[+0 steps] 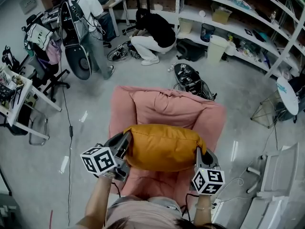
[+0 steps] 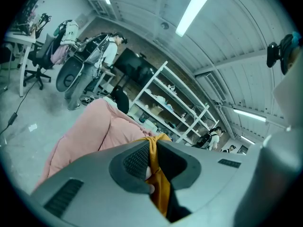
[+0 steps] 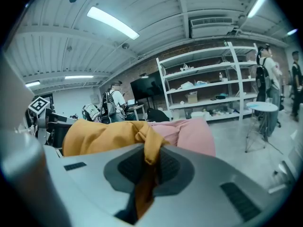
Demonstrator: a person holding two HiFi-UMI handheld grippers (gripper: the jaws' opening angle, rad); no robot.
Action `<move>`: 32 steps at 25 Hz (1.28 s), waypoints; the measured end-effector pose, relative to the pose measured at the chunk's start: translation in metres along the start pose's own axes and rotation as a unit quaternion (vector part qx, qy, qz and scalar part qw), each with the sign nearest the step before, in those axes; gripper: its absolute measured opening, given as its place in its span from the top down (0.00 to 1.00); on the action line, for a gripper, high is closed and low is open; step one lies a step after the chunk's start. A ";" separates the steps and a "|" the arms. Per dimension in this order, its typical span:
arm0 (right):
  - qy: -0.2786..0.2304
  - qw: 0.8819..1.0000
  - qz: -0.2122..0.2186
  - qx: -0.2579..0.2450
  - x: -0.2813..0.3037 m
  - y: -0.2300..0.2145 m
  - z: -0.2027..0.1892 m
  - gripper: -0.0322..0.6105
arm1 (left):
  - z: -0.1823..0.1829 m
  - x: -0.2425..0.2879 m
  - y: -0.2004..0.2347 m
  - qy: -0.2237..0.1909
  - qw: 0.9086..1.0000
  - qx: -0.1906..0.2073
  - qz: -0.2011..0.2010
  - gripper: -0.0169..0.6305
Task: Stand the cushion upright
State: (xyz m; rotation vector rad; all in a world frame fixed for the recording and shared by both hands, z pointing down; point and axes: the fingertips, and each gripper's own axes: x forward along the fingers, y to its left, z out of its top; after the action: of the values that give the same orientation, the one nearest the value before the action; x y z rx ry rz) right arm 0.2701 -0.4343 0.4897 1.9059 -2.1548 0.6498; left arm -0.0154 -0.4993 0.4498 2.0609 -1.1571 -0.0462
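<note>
A mustard-yellow cushion [image 1: 163, 147] is held across a pink padded chair [image 1: 164, 109], below the middle of the head view. My left gripper [image 1: 125, 144] is shut on the cushion's left corner, and the yellow fabric [image 2: 158, 174] is pinched between its dark pads. My right gripper [image 1: 200, 155] is shut on the right corner, where a fold of the cushion [image 3: 147, 148] is clamped between the pads. The cushion's body [image 3: 102, 134] stretches left from there toward the left gripper's marker cube [image 3: 39, 105].
Two people [image 1: 152, 35] work at the back near a white shelf rack [image 1: 238, 18]. Black gear [image 1: 190, 80] lies on the floor behind the chair. A desk and office chair [image 1: 45, 66] stand at the left, a small round table [image 1: 287, 95] at the right.
</note>
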 end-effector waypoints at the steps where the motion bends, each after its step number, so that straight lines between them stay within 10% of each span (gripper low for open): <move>1: -0.001 1.000 0.000 0.003 0.003 -0.002 0.002 0.89 | 0.003 0.004 0.000 0.001 1.000 0.000 0.000 0.92; 32: -0.015 0.998 -0.018 0.066 0.095 -0.042 0.041 0.89 | 0.053 0.113 0.023 0.009 1.000 -0.018 -0.001 0.91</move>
State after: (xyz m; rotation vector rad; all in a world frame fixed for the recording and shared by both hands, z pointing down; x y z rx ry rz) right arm 0.3020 -0.5401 0.5012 2.0264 -2.1397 0.7797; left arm 0.0150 -0.6221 0.4626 2.0270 -1.1342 -0.0490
